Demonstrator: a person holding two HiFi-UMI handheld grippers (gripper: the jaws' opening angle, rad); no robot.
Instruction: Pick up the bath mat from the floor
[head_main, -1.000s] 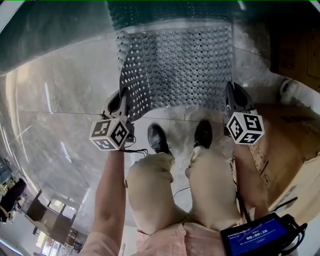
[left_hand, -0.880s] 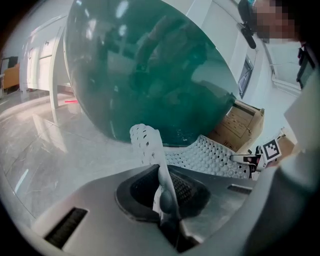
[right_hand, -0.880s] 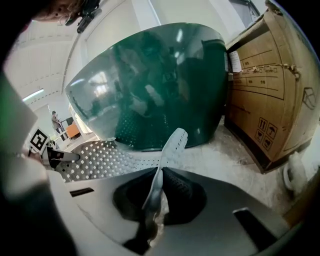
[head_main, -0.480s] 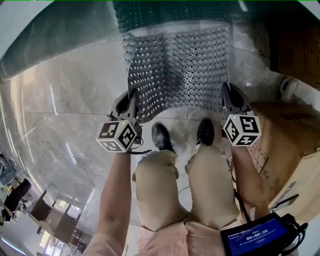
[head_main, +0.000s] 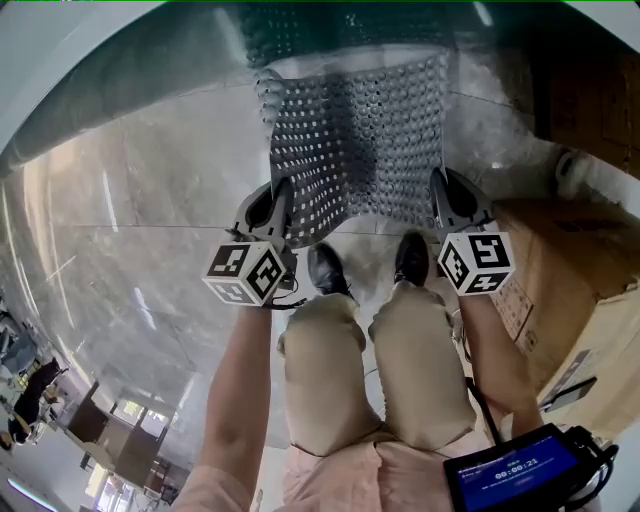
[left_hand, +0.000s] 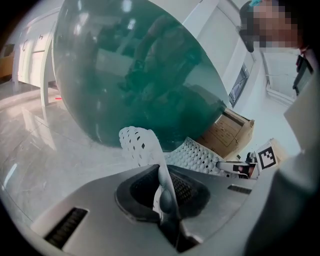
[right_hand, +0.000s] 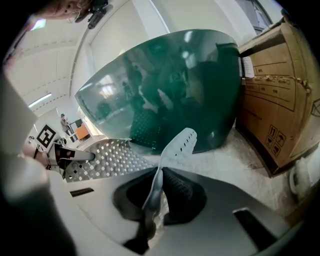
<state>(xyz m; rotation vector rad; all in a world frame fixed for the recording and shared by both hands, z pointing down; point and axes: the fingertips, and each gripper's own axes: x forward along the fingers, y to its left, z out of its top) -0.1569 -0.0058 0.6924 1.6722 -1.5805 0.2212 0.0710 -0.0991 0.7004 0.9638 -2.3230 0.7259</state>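
The bath mat's (head_main: 360, 130) near edge has risen; left claw (head_main: 283, 200) and right claw (head_main: 438, 192) each clamp a near corner, its length stretching far toward the floor (head_main: 130, 200).

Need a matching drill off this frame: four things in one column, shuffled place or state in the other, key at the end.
Things
1. bath mat
2. left gripper
3. right gripper
4. cardboard box

Place or state
A. brown, at the right side of the head view
B. shut on the mat's near right corner
C. grey, full of holes, near edge held up off the floor
D. shut on the mat's near left corner

Pairs: 1-C, 2-D, 3-B, 4-A
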